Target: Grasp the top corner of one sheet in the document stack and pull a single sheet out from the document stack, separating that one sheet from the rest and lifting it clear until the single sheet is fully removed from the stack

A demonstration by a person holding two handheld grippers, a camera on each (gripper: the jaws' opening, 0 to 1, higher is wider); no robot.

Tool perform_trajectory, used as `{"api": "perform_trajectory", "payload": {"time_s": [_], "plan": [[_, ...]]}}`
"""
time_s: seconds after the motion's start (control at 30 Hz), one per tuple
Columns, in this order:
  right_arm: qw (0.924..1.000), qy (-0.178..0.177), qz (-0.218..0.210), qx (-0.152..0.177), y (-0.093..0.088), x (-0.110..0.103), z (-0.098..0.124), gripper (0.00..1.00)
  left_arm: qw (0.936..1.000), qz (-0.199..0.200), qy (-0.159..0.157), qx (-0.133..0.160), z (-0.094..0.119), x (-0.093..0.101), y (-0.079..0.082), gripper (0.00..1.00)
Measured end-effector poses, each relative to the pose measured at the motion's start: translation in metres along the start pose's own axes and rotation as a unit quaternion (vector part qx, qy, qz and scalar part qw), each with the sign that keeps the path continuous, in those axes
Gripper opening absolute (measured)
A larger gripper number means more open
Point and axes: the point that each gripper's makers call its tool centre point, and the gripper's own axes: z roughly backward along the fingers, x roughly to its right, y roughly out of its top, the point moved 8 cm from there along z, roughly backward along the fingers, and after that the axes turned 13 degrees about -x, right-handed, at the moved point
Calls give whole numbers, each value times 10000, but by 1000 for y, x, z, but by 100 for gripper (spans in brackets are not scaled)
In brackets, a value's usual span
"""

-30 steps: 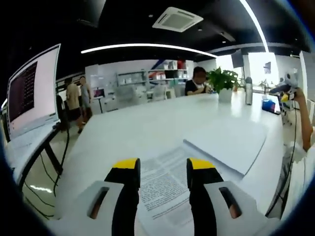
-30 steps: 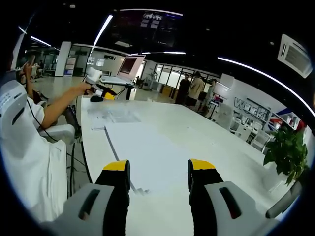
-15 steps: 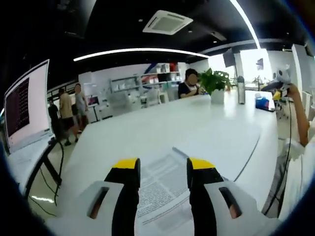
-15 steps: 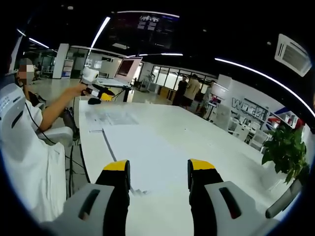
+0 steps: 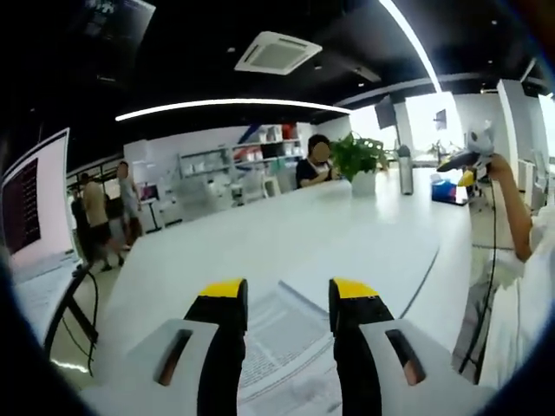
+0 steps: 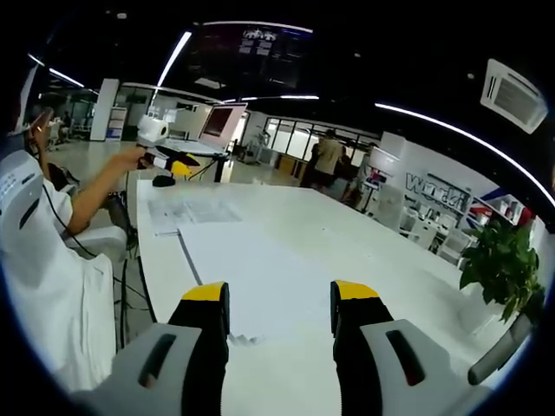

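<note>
On the white table (image 5: 260, 234) a printed sheet (image 5: 276, 334) lies under and between the jaws of my left gripper (image 5: 286, 293), which is open and holds nothing. Beside the sheet lies the blank white document stack (image 5: 368, 264). In the right gripper view the same stack (image 6: 251, 269) stretches ahead of my right gripper (image 6: 280, 295), also open and empty, just above the stack's near corner. The printed sheet (image 6: 191, 212) lies beyond it. A person's hand holds the left gripper (image 6: 169, 158) over the far end. The right gripper (image 5: 464, 160) appears at the right of the left gripper view.
A potted plant (image 5: 355, 160), a bottle (image 5: 405, 169) and a blue box (image 5: 442, 191) stand at the table's far end, where a person sits. A monitor (image 5: 30, 217) is at the left. People stand in the background. The table's edge (image 6: 152, 277) runs beside the seated person.
The left gripper's camera has swung, so the printed sheet sits lower and the blank stack nearer its jaws. In the right gripper view the left gripper has risen slightly.
</note>
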Motion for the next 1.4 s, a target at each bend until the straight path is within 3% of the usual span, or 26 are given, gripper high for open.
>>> {"api": "perform_trajectory", "payload": {"time_s": [1.4], "plan": [[10000,-47,-53,71,1,0,1,46,9955,-388,-791,345,2,51,27,39]]}}
